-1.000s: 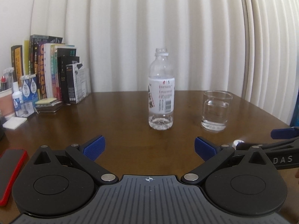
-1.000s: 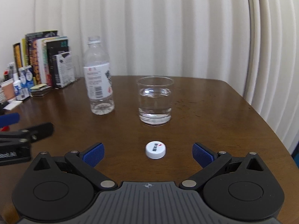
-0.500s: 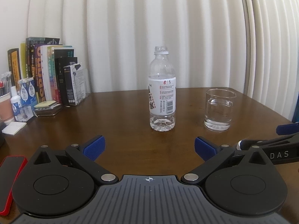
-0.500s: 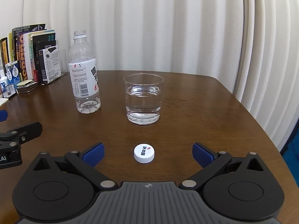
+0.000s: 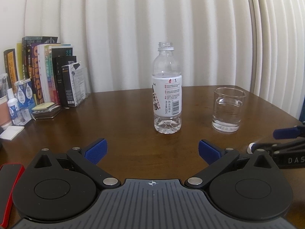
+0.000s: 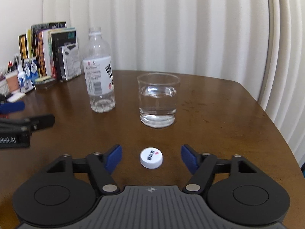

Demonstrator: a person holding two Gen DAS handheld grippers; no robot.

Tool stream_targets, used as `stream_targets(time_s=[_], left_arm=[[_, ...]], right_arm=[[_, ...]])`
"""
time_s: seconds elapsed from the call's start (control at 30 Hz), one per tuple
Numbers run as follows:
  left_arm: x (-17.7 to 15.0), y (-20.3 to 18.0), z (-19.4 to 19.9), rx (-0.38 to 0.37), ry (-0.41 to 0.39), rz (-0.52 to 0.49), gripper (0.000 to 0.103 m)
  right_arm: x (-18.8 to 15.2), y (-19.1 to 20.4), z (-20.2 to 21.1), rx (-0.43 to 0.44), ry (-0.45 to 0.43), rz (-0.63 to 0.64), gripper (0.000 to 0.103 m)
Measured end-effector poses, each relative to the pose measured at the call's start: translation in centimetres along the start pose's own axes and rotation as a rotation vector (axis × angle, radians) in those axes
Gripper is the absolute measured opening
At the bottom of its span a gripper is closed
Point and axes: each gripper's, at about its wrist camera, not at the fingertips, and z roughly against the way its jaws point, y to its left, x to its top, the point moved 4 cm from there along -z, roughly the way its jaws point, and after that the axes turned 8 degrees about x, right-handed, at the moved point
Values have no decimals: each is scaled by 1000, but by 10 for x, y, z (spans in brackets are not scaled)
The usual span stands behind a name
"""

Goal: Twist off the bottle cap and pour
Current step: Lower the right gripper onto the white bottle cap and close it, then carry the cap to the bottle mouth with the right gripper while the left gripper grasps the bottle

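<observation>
An uncapped clear plastic bottle (image 5: 167,97) with a white label stands upright on the brown table; it also shows in the right wrist view (image 6: 100,74). It looks nearly empty. A clear glass (image 5: 227,109) holding water stands to its right, also seen in the right wrist view (image 6: 157,100). The white cap (image 6: 151,157) lies flat on the table between my right gripper's fingers. My right gripper (image 6: 151,158) is open around the cap, not touching it. My left gripper (image 5: 151,149) is open and empty, short of the bottle.
Books and boxes (image 5: 47,74) stand at the back left with small bottles (image 5: 14,103) and a paper cup. A red-edged phone (image 5: 8,173) lies at the near left. The table edge (image 6: 276,126) curves on the right. White curtains hang behind.
My right gripper's jaws have narrowed around the cap and its view has swung slightly right then back. My left gripper has lifted a little; the bottle sits lower in view.
</observation>
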Motion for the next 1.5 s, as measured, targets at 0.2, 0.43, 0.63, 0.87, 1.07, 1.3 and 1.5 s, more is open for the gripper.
stream_targets(time_s=[0.2,0.43,0.63,0.87,1.07,1.3,1.5], left_arm=[[1,-1,-9,-11,9,-5,103],[1,-3,-20,-22,21,-12,103],[4,-3,-26,-38,20,-6,103],[6,2,-35,-83,11,-13,103],[27,18,-47,-129,-90,-61,103],[53,26,-74,-233,-148,-72,103],[57,16,-99,-403,-156,-69,103]], right_arm=[[-2,-2,-9,47,38,11,60],[1,-4,-19,74,57,11,49],[2,-4,-24,90,73,27,32],[3,-2,-23,116,72,60,32],[33,5,-2,163,29,131,32],[95,13,17,270,-41,196,32],[133,17,10,316,-55,241,32]])
